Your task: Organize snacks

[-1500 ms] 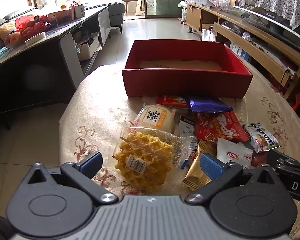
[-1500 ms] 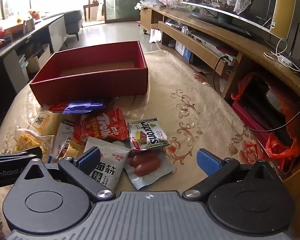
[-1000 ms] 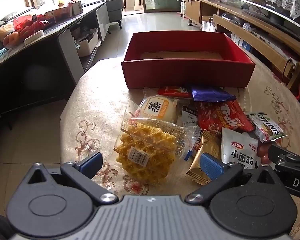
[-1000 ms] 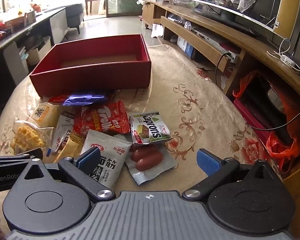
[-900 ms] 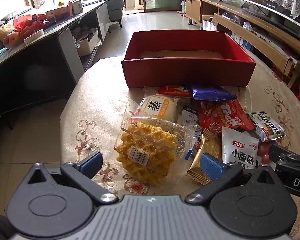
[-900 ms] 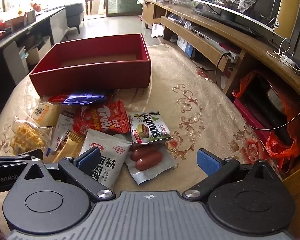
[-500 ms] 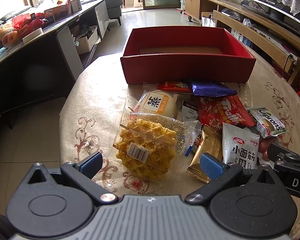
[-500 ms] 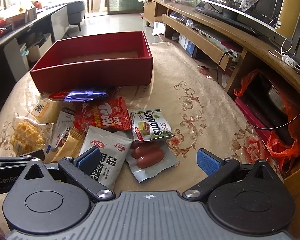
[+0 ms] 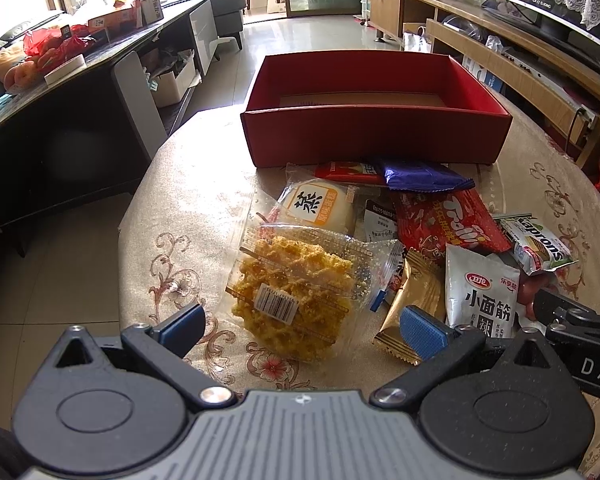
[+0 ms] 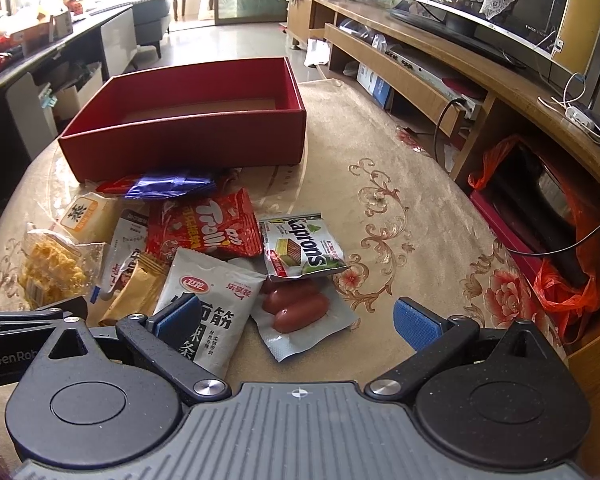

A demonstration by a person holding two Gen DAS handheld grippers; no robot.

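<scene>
Left wrist view: left gripper [image 9: 302,326] has crept forward and lower over the past second and a half; fingers spread wide, nothing between them. Clear crinkly bag of yellow puffed-rice cake [image 9: 296,294], barcode sticker up, now lies just ahead of the fingers, roughly centred in the gap. Likely first pick. Beyond it, a round steamed-cake pack [image 9: 320,208], glossy red Trolli bag [image 9: 448,222], gold foil sachet [image 9: 414,304] beside the right-hand finger. Red cardboard box [image 9: 374,136] farther ahead, rigid, straight-walled, empty apart from a brown liner. No snack in it yet.

Right wrist view: right gripper [image 10: 298,318] also nearer the pile than before; fingers spread, empty. Vacuum-sealed sausages [image 10: 296,306] in slick clear-and-silver film sit just ahead, between the fingers. White spicy-strip pouch [image 10: 210,300] lies under the left-hand finger. Green Kaprons wafer pack [image 10: 302,248] overlaps the sausages' far edge. Surface [image 10: 404,216] covered in beige patterned cloth under glossy film.
</scene>
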